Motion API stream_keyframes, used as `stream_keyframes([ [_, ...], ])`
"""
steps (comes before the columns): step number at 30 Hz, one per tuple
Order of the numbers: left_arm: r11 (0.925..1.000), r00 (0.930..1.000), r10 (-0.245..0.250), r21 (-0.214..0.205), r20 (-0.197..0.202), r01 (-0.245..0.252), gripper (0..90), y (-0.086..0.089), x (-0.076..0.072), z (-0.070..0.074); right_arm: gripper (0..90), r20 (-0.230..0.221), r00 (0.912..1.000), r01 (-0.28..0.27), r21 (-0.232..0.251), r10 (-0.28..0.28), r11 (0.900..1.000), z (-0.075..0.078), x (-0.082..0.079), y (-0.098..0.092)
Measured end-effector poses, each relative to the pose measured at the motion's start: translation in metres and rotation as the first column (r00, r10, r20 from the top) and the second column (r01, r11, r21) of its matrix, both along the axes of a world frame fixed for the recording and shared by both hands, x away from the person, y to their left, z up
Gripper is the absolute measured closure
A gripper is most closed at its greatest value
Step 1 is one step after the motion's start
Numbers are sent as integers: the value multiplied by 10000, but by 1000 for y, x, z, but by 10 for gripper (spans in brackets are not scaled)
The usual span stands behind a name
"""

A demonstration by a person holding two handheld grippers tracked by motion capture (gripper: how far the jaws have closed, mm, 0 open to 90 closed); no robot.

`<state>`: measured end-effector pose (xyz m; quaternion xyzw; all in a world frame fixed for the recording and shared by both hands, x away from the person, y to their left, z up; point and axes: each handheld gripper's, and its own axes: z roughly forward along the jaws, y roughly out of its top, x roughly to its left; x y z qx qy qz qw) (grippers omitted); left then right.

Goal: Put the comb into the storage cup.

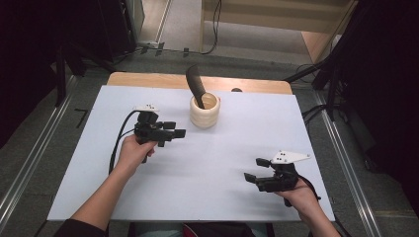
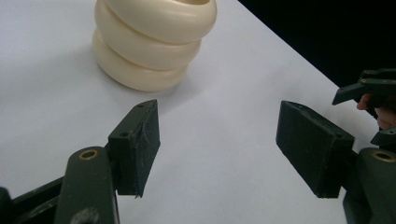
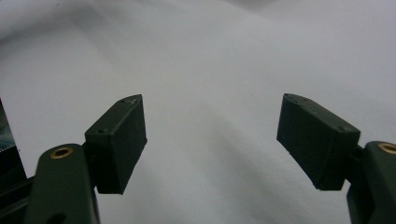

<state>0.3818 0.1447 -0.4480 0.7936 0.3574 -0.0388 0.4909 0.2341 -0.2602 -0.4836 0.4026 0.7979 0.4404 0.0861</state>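
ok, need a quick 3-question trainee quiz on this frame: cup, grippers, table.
1. True or false: the left gripper is shut on the cream ribbed cup.
2. What stands inside the cup?
A. a dark curved tool
B. a white spoon
C. nothing
3. Which gripper is nearer the cup?

Key:
1. False: its jaws are open and empty, short of the cup.
2. A: the dark curved tool leans out of it.
3. The left; the right gripper rests open near the white table front edge.
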Motion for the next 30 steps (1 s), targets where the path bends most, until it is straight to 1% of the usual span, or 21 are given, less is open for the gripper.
stream_keyframes([
  [3,9999,10000,-77,-68,1,77,313,1,-5,1,222,12,10000,-7,-4,7,10000,0,0,0],
  [6,9998,9998,-196,40,43,196,312,1,-11,3,222,-15,10000,13,1,-13,10000,0,0,0],
  [8,9998,9998,-207,-1,32,207,312,1,-14,3,222,-9,10000,10,-16,-10,10000,0,1,-1],
  [14,9993,9994,-338,166,75,336,312,3,-24,2,222,-32,10000,42,-34,-42,10000,-1,1,-1],
  [16,9993,9993,-308,210,198,304,312,5,-29,2,222,-47,10000,52,-44,-53,10000,-1,1,-1],
  [19,9990,9992,-399,182,81,398,312,10,-33,0,222,-44,10000,65,-37,-65,10000,-1,1,-1],
  [23,9987,9990,-443,257,101,440,312,15,-41,-1,222,-35,10000,58,1,-58,10000,-1,1,-1],
  [25,9984,9988,-481,295,97,478,294,17,-43,-1,222,-30,10000,56,-2,-56,10000,-1,1,-1],
  [27,9976,9985,-534,437,85,529,295,19,-46,-2,222,-18,10000,59,18,-59,10000,-1,1,-1],
  [30,9976,9986,-527,449,77,523,295,21,-49,-3,222,-34,10000,64,9,-64,10000,-1,1,-1],
])
